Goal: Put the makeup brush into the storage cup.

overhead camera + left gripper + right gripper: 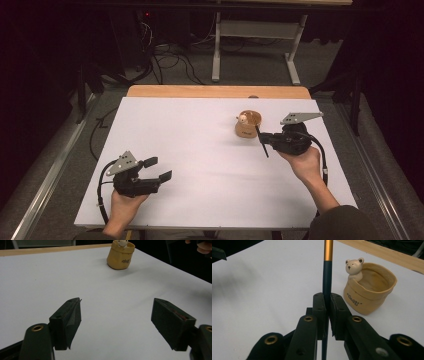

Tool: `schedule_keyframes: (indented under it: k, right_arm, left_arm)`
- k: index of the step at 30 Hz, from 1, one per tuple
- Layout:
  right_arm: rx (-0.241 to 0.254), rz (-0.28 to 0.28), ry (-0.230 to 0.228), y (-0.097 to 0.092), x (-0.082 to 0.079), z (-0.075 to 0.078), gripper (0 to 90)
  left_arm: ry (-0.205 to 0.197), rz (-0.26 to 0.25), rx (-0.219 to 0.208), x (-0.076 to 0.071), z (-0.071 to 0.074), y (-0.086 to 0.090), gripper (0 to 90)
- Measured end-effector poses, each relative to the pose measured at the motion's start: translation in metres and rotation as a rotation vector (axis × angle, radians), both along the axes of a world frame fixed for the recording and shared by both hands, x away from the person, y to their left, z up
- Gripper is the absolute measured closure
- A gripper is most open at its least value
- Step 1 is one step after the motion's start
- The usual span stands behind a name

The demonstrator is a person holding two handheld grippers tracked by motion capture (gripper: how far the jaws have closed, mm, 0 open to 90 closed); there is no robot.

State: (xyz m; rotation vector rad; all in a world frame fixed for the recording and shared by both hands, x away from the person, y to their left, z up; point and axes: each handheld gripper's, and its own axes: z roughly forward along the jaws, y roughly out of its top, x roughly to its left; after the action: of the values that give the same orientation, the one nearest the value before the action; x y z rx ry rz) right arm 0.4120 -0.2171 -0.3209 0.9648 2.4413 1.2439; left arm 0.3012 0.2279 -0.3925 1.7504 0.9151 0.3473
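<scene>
Right hand-held gripper (326, 298) clamped on dark gold-banded pen (327, 277), long axis upright-tilted. Bear pen holder (369, 293) just beside, nearer right hand. Left hand-held gripper (116, 322) agape, empty, well apart on worktop (200, 150).

obstacle: bear pot (248, 124) far right | free: white table (200, 150) centre, left, near edge

A white table top (200, 150) — wooden strip (215, 91) behind, cables (170, 62) on the floor.

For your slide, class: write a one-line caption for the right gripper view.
Right gripper clamps a dark, gold-banded stick beside a tan bear pot.
</scene>
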Motion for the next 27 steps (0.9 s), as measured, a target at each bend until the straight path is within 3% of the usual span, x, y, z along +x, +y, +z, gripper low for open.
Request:
schedule_keyframes:
  k: [27]
  right_arm:
    - [0.028,-0.056,-0.013,0.001,0.021,0.007,85.6]
  left_arm:
    - [-0.001,-0.001,0.0,0.0,0.0,0.0,24.7]
